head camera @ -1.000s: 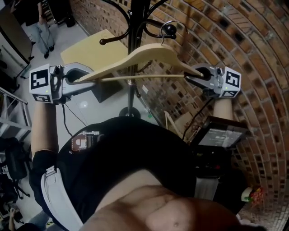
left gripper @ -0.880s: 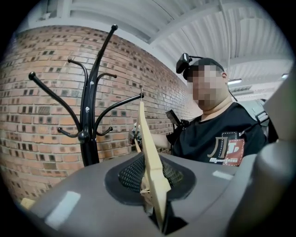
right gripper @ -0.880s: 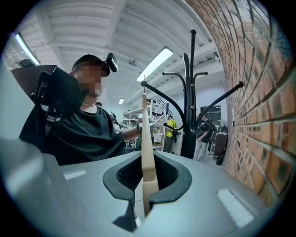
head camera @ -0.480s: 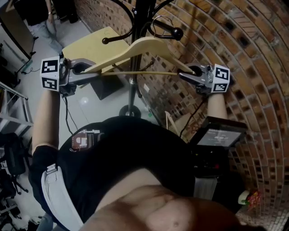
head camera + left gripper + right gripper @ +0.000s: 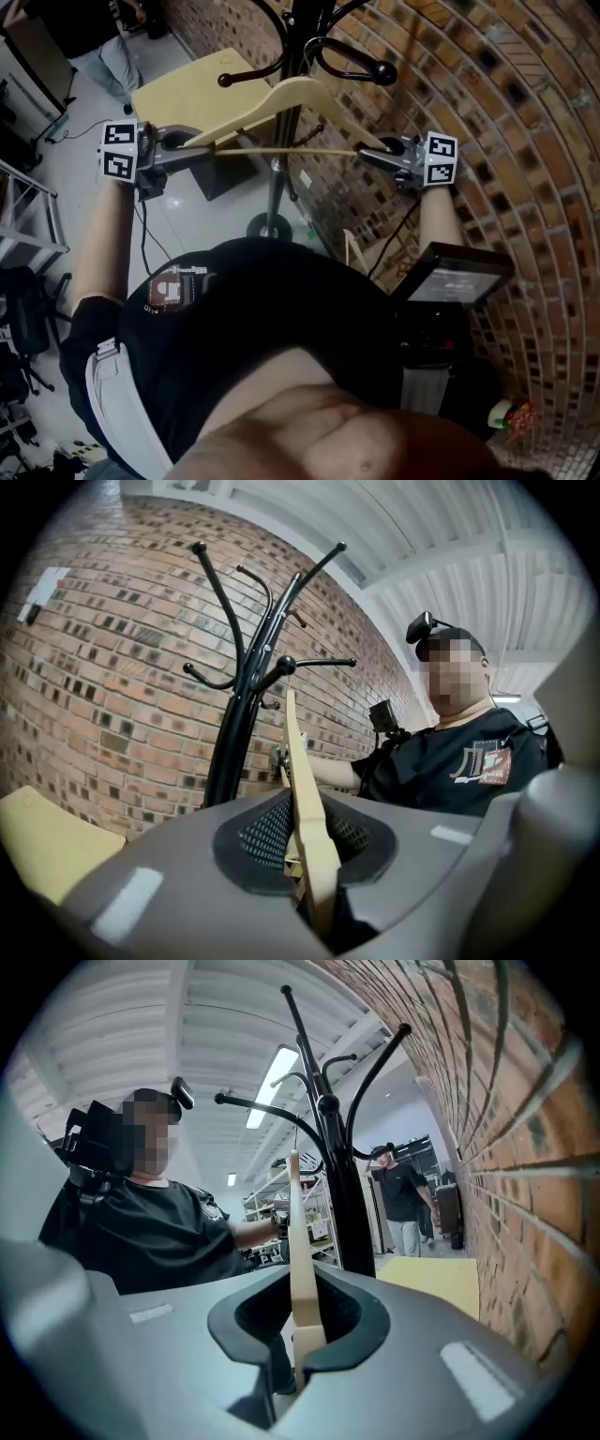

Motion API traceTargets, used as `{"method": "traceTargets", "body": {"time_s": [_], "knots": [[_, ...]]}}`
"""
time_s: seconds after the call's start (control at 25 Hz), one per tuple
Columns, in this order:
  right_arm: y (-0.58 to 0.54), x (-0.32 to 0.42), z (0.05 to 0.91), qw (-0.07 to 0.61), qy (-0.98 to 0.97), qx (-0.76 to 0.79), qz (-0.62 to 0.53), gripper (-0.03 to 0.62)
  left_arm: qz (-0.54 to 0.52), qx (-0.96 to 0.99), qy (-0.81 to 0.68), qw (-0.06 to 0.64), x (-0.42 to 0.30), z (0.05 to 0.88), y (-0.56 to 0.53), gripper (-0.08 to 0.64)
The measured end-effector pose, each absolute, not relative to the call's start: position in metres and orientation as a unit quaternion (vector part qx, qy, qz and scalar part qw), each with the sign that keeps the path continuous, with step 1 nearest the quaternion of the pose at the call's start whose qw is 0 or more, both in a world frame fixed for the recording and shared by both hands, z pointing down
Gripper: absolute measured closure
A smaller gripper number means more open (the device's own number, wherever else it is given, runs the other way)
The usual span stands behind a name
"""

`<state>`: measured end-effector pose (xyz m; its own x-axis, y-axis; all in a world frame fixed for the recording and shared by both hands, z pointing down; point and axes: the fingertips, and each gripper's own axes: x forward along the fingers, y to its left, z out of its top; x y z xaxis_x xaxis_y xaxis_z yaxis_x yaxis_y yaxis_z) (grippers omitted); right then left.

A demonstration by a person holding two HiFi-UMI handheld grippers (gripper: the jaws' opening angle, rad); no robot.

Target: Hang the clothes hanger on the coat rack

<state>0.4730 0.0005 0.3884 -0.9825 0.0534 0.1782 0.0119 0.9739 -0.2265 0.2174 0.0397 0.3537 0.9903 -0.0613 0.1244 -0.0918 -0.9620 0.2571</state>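
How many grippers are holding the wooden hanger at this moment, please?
2. The left gripper clamps the left end of the wooden hanger; the right gripper clamps its right end, beside the brick wall. Neither is hidden.

Head view looks steeply down; gripper views face each other, sharing the coat rack [image 5: 234, 733].

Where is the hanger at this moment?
Head view, top centre: the hanger is held between the left gripper and right gripper, its hook by a coat rack arm.
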Motion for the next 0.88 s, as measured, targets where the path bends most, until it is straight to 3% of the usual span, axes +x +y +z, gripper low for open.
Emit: {"method": "traceTargets", "body": {"time_s": [0.36,0.48,0.76,0.88], "knots": [[-0.011,0.468,0.450,0.101,-0.980,-0.019,0.169,0.535,0.080,0.977,-0.062,0.190,0.212,0.419,0.026,0.511],[-0.018,0.469,0.463,0.075,-0.982,-0.010,0.176,0.531,0.041,0.977,-0.050,0.202,0.210,0.429,0.019,0.511],[-0.040,0.476,0.465,0.039,-0.983,0.081,0.161,0.449,0.009,0.985,-0.094,0.148,0.206,0.429,0.015,0.509],[-0.047,0.485,0.466,0.019,-0.978,0.145,0.146,0.416,-0.020,0.983,-0.117,0.139,0.198,0.438,0.019,0.476]]}}
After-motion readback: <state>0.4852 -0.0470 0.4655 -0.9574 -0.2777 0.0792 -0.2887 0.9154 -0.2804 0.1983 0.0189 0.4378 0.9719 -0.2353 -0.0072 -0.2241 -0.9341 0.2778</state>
